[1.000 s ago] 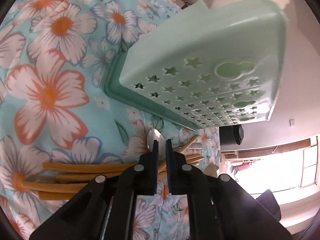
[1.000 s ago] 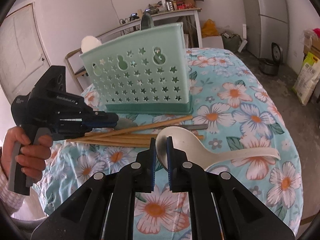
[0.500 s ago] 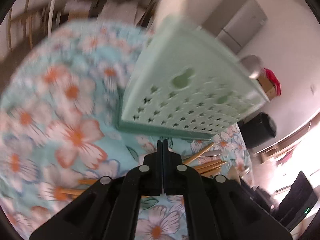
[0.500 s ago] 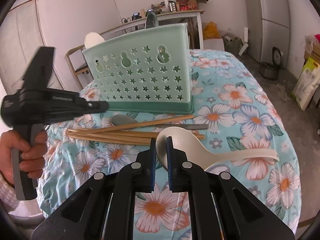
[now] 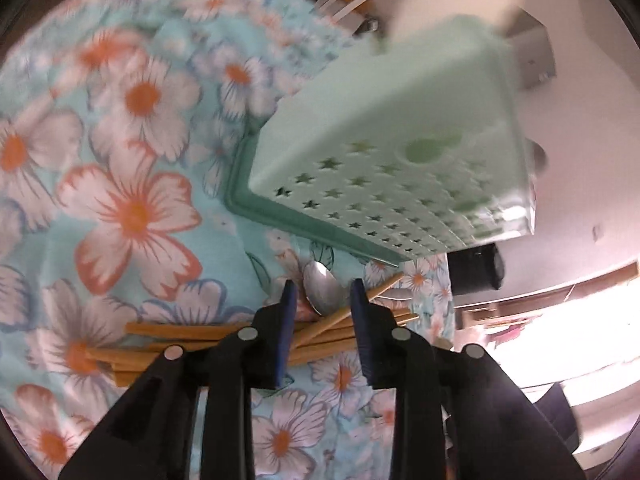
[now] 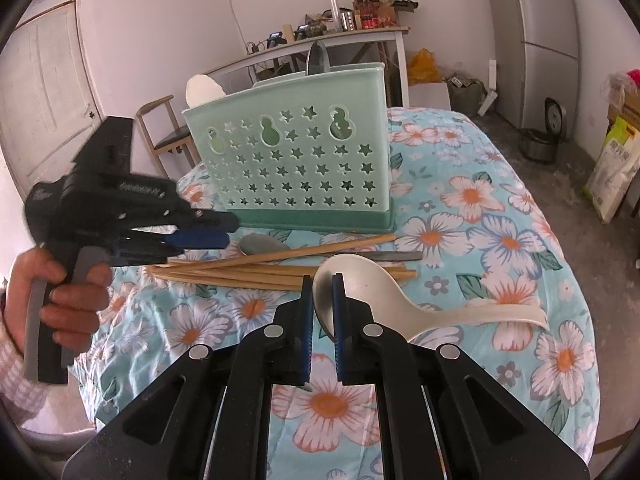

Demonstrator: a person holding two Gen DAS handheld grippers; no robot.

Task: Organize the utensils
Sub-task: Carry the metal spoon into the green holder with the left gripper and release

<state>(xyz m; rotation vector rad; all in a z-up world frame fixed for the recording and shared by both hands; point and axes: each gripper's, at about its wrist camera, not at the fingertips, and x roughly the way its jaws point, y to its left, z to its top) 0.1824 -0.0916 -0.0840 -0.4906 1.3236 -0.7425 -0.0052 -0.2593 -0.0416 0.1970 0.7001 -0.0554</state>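
A mint utensil caddy [image 6: 296, 160] [image 5: 400, 152] with star holes stands on the flowered tablecloth; a white spoon [image 6: 204, 88] and a metal utensil [image 6: 318, 56] stick out of it. In front of it lie several wooden chopsticks [image 6: 280, 268] [image 5: 192, 330] and a metal spoon [image 6: 262, 243] [image 5: 326, 304]. My left gripper [image 5: 323, 283] [image 6: 230, 230] hovers just above the spoon's bowl and the chopsticks; its jaws are opening and grip nothing. My right gripper [image 6: 322, 280] is shut on the bowl rim of a cream ladle spoon [image 6: 440, 314], which rests on the cloth.
A person's hand [image 6: 60, 300] holds the left gripper at the table's left edge. Behind the table stand a wooden chair [image 6: 164, 128], a cluttered side table [image 6: 340, 36] and a fridge [image 6: 536, 40]. The cloth drops off at the right, with a bag [image 6: 612, 168] on the floor.
The left gripper swung up, then came back down over the chopsticks and metal spoon, and its jaws went from shut to parted. The right gripper and the cream spoon stayed put.
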